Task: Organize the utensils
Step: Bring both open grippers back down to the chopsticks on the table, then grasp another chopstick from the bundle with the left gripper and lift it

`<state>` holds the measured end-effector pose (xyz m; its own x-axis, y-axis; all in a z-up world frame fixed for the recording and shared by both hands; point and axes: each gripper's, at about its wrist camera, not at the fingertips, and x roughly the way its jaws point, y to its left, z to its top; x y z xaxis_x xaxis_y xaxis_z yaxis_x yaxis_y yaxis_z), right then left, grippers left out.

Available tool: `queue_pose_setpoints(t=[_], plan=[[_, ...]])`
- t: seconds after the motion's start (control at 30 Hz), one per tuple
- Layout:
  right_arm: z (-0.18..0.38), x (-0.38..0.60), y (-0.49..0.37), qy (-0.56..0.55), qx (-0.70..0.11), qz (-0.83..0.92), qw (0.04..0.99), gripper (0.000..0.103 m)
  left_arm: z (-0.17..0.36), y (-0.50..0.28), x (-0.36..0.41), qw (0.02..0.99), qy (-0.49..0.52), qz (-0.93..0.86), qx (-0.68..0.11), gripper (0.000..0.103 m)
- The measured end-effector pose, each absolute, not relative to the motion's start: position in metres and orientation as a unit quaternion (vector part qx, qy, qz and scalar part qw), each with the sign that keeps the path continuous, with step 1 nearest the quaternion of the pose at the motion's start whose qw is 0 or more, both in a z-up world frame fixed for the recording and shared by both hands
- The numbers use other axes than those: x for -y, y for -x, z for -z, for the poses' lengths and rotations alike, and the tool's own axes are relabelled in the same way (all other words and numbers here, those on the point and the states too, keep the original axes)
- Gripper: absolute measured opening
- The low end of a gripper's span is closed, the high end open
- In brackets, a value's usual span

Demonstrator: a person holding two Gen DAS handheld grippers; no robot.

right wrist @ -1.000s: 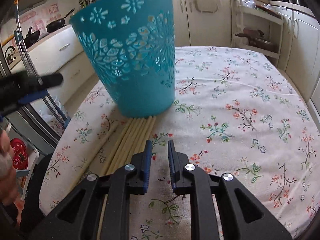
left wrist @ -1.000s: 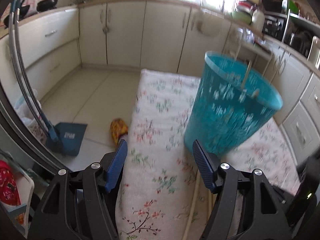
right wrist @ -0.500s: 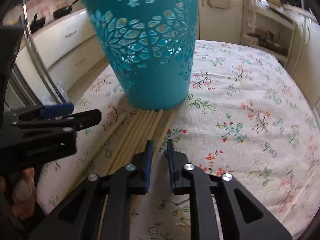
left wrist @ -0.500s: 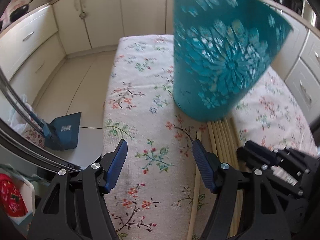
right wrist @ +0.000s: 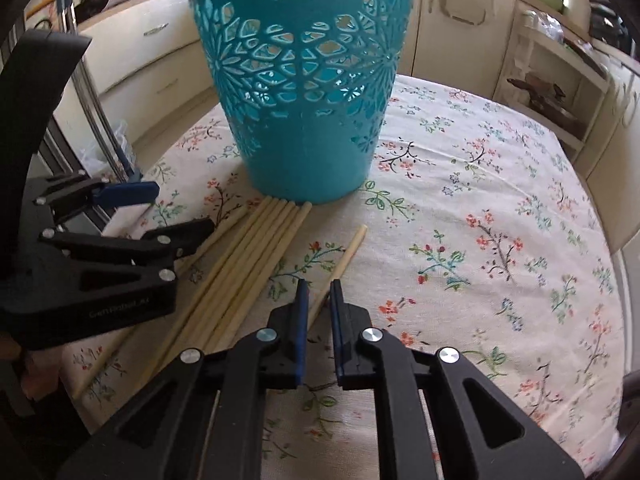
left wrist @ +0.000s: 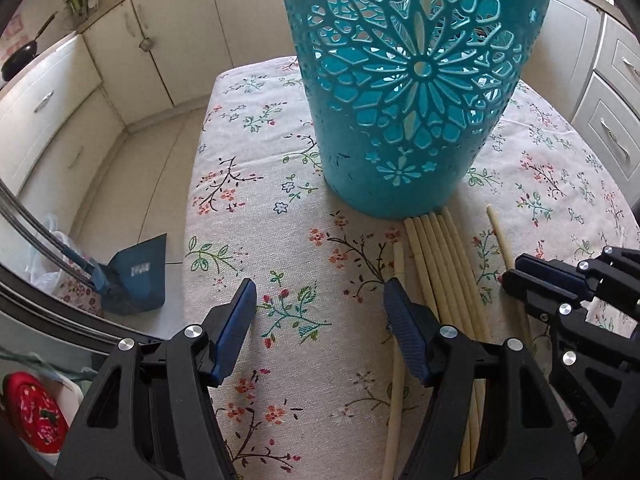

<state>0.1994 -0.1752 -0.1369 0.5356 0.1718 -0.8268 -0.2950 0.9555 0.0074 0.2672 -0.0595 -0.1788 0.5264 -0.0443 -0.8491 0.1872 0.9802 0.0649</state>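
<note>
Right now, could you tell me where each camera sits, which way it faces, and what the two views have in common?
Left wrist: on the left gripper, angled down at the tablecloth; own open fingers show, and the right gripper.
Right wrist: on the right gripper, angled down; its narrowed jaws have just been closing around a single chopstick; the left gripper shows too.
Shared: teal basket, chopstick bundle, tablecloth.

Cream cabinets (left wrist: 168, 44) line the kitchen walls, a dark pan (left wrist: 18, 62) sitting on the counter. The floor (left wrist: 132, 184) is pale tile (a blue dustpan (left wrist: 136, 272) lies there). A floral cloth (right wrist: 500, 240) covers the bench; daylight is bright.
</note>
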Motion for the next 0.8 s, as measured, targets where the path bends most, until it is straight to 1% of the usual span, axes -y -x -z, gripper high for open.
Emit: queue_pose_setpoints(t=[0.17, 0.2, 0.27, 0.3, 0.33, 0.4, 0.43, 0.47, 0.6, 0.7, 0.73, 0.77, 0.8], plan=[[0.137, 0.184, -0.206, 0.064, -0.467, -0.123, 0.873, 0.011, 0.181, -0.266, 0.062, 0.872, -0.075, 0.066, -0.478, 0.063], [0.137, 0.183, -0.207, 0.064, -0.467, -0.124, 0.873, 0.011, 0.181, -0.265, 0.063, 0.873, -0.076, 0.067, -0.477, 0.061], [0.137, 0.181, -0.206, 0.070, -0.469, -0.131, 0.871, 0.009, 0.180, -0.264, 0.064, 0.873, -0.071, 0.076, -0.477, 0.053], [0.136, 0.180, -0.205, 0.074, -0.470, -0.137, 0.869, 0.009, 0.180, -0.264, 0.065, 0.872, -0.070, 0.080, -0.478, 0.047], [0.135, 0.180, -0.203, 0.081, -0.471, -0.142, 0.867, 0.009, 0.179, -0.263, 0.067, 0.872, -0.073, 0.085, -0.477, 0.039], [0.135, 0.180, -0.200, 0.088, -0.472, -0.150, 0.864, 0.009, 0.178, -0.262, 0.068, 0.870, -0.071, 0.095, -0.479, 0.025], [0.135, 0.182, -0.201, 0.088, -0.472, -0.150, 0.864, 0.010, 0.178, -0.262, 0.069, 0.869, -0.070, 0.097, -0.480, 0.023], [0.135, 0.184, -0.202, 0.086, -0.472, -0.146, 0.865, 0.013, 0.177, -0.262, 0.070, 0.868, -0.073, 0.098, -0.481, 0.022], [0.136, 0.186, -0.205, 0.074, -0.468, -0.140, 0.869, 0.014, 0.177, -0.262, 0.070, 0.866, -0.073, 0.099, -0.485, 0.023], [0.136, 0.185, -0.205, 0.076, -0.468, -0.142, 0.869, 0.014, 0.177, -0.265, 0.072, 0.864, -0.085, 0.091, -0.487, 0.032], [0.136, 0.185, -0.206, 0.075, -0.468, -0.143, 0.869, 0.014, 0.176, -0.266, 0.072, 0.865, -0.086, 0.093, -0.486, 0.032], [0.136, 0.185, -0.206, 0.075, -0.468, -0.143, 0.869, 0.014, 0.176, -0.268, 0.073, 0.865, -0.089, 0.095, -0.485, 0.031], [0.136, 0.185, -0.206, 0.074, -0.466, -0.143, 0.870, 0.014, 0.176, -0.268, 0.074, 0.863, -0.087, 0.103, -0.486, 0.020]])
